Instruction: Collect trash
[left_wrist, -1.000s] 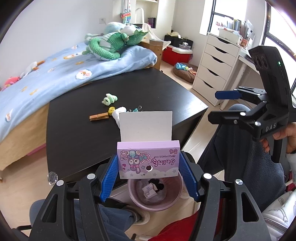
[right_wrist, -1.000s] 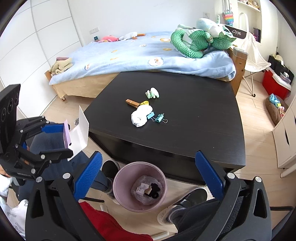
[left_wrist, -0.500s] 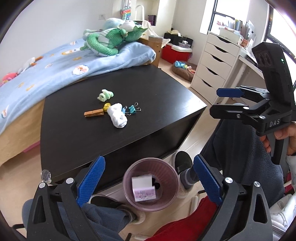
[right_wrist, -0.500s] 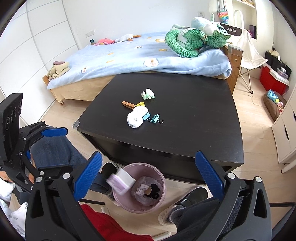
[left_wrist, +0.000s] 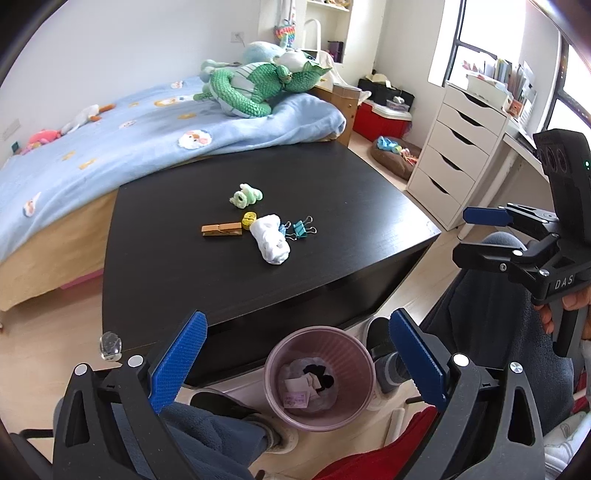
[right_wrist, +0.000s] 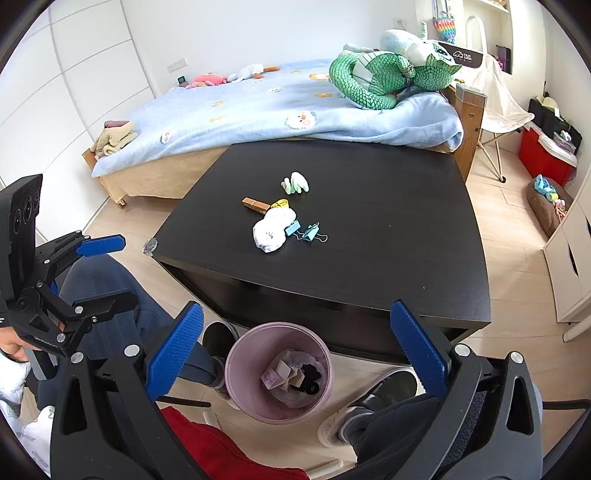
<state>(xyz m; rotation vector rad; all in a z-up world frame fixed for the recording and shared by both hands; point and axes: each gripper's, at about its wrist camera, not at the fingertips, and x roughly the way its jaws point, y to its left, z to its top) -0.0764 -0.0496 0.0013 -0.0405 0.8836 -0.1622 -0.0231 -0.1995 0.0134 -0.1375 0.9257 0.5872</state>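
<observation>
A pink waste bin (left_wrist: 274, 363) (right_wrist: 236, 356) stands on the floor in front of the black table (left_wrist: 166, 266) (right_wrist: 388, 221). In it lie a pink pencil-cap box (left_wrist: 295, 400) (right_wrist: 271, 378), scraps of paper and something black. My left gripper (left_wrist: 295, 321) (right_wrist: 118, 269) hangs over the bin, open and with nothing between its fingers. My right gripper (right_wrist: 297, 310) (left_wrist: 467, 236) is also open and holds nothing, right of the bin. On the table lie a crumpled white tissue (left_wrist: 271, 243) (right_wrist: 271, 230), two teal binder clips (left_wrist: 301, 229), a wooden clothespin (left_wrist: 221, 230) and a small green piece (left_wrist: 245, 195).
A bed with a blue blanket (left_wrist: 147, 122) and a green plush dragon (left_wrist: 258, 88) runs behind the table. A white drawer unit (left_wrist: 454, 155) stands at the right. A person's legs and feet (left_wrist: 384, 343) are beside the bin.
The left gripper's jaws spread wide and the pink box with its white card dropped from them into the bin. The right gripper has stayed where it was.
</observation>
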